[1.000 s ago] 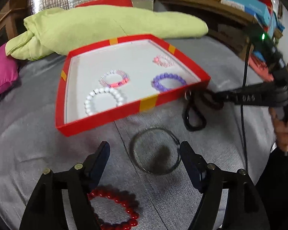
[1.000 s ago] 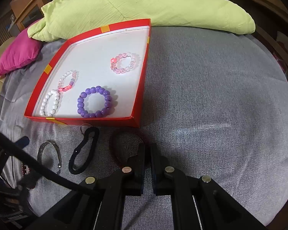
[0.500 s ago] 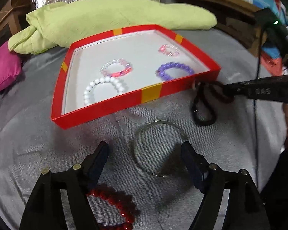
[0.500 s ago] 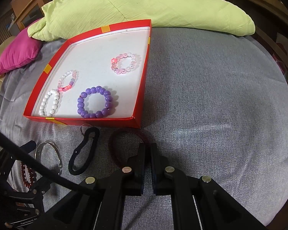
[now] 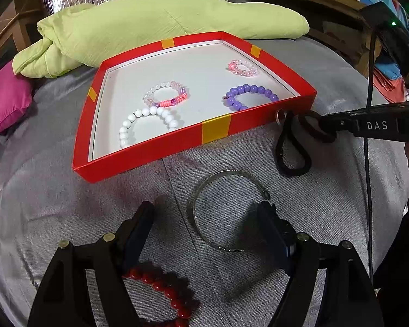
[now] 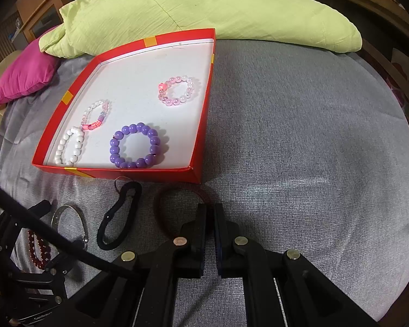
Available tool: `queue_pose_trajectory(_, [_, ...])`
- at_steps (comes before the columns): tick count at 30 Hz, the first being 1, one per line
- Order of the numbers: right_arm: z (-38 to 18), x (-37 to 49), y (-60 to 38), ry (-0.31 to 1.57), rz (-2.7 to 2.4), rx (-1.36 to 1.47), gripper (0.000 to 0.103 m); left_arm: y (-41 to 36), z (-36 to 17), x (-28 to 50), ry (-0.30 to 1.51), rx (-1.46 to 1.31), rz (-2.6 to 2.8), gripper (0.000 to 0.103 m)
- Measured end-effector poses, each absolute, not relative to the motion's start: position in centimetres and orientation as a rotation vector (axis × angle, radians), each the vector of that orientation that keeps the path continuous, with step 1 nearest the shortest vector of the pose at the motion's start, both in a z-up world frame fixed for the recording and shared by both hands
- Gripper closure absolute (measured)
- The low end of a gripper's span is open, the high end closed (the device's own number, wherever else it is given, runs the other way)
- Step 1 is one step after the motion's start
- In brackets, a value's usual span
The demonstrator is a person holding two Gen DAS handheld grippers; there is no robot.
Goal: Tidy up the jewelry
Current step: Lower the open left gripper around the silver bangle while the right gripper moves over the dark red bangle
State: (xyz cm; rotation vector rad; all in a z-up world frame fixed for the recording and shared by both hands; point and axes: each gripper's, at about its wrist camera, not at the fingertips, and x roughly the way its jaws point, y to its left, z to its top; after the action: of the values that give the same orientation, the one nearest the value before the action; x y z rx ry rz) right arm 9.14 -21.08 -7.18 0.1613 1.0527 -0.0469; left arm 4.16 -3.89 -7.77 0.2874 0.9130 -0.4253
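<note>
Grey bedcover point(image 6: 300, 136) held my red tray point(image 5: 215, 132) with four bead bracelets inside; outside lay the metal bangle point(image 5: 226, 209) between my wide-open left gripper point(image 5: 204, 234), red beads point(image 5: 161, 286), a black band point(image 6: 120, 215); my right gripper point(image 6: 210, 218) pinched the maroon band point(image 6: 163, 207).

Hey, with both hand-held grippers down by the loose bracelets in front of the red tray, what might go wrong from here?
1. The right hand-held gripper is shut on the edge of the dark red band; such a thin pinch may slip as it lifts.
2. The black band lies right beside it and against the red tray, so it could get dragged along.
3. The left hand-held gripper, open, straddles the metal bangle, which may skid when pinched.
</note>
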Motion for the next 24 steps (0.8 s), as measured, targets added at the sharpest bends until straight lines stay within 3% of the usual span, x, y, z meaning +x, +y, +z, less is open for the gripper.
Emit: queue_pose_trajectory(24, [-7.31, 9.18, -20.96, 1.034, -0.058, 0.144, 0.094, -3.74, -7.13, 3.68, 0.932, 0.239, -0.539, 0.024])
